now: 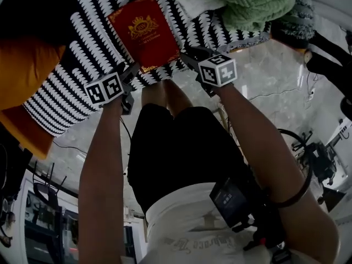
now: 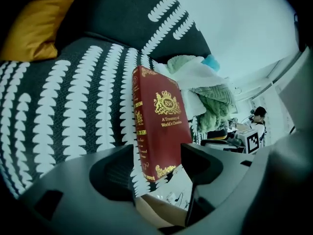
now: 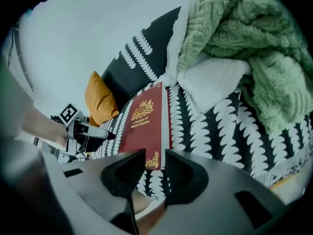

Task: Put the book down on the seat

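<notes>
Already the red hardcover book (image 1: 144, 32) lies flat on the black-and-white patterned seat (image 1: 82, 43), upper centre of the head view. My left gripper (image 1: 131, 71) gapes wide at its near left corner. My right gripper (image 1: 186, 56) stands narrower at the near right corner. Neither presses the book. I judge it stiff and fairly heavy, with a slick cover, so the spine edge gives the surest hold.

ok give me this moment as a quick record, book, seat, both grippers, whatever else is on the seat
book: red, lying flat, cover up, on the seat
seat: black and white patterned cover
left gripper: fingers apart, at the book's near corner, not gripping
right gripper: fingers apart, at the book's other near corner, not gripping
also on seat: orange cushion, green blanket
</notes>
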The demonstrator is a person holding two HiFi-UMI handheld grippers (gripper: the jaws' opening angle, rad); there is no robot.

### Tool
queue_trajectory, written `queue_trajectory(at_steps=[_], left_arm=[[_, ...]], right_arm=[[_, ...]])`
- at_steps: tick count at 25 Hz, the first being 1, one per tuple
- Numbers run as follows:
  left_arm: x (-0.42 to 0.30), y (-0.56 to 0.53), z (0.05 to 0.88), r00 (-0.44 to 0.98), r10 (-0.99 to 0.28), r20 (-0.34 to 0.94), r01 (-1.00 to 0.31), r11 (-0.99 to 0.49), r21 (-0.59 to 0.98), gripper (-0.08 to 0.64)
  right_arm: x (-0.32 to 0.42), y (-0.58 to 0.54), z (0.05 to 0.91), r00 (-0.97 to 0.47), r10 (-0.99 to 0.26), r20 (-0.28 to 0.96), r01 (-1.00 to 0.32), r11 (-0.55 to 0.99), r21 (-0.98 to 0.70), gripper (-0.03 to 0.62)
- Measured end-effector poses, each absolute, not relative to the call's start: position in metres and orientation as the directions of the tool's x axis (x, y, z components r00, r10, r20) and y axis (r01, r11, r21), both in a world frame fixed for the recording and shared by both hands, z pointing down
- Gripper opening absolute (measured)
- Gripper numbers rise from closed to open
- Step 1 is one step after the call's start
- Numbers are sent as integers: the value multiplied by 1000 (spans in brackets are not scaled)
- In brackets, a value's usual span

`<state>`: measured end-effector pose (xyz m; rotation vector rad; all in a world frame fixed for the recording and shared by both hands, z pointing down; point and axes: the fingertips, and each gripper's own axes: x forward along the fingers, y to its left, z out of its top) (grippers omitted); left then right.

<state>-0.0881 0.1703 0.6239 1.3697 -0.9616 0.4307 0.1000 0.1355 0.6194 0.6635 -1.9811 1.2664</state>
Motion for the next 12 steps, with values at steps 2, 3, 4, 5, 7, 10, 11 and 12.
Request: queue_trajectory(at_steps=[2, 3, 4, 5, 7, 10, 11, 12], left_arm=[[-84, 170, 603, 576, -272, 770, -755, 184, 630, 305], [-81, 167, 592, 578, -281, 766, -755, 174, 633, 305], [-77, 166, 582, 580, -287, 762, -754, 164, 636, 305], [-72, 167, 573, 585, -291, 757, -752, 157, 641, 305], [-67, 176, 555, 596, -293, 747, -746, 141, 651, 305], [-70, 175, 525, 593, -315, 741, -761, 81, 644, 301], [-71, 171, 515, 583, -325, 745, -774, 55, 630, 298], [-70, 169, 505, 572, -335, 748, -787, 32, 616, 296]], right_arm=[[104, 129, 600, -627, -91, 773, -737, 391, -552, 108], [106, 124, 590, -627, -109, 771, -740, 393, -546, 98], [106, 120, 581, -630, -121, 767, -739, 398, -544, 91], [106, 119, 573, -635, -128, 762, -734, 405, -545, 81], [101, 122, 556, -646, -134, 751, -724, 420, -547, 65], [92, 113, 528, -662, -167, 730, -710, 449, -542, 51], [93, 108, 520, -668, -181, 722, -707, 458, -539, 46], [97, 104, 512, -671, -194, 716, -706, 462, -537, 44]])
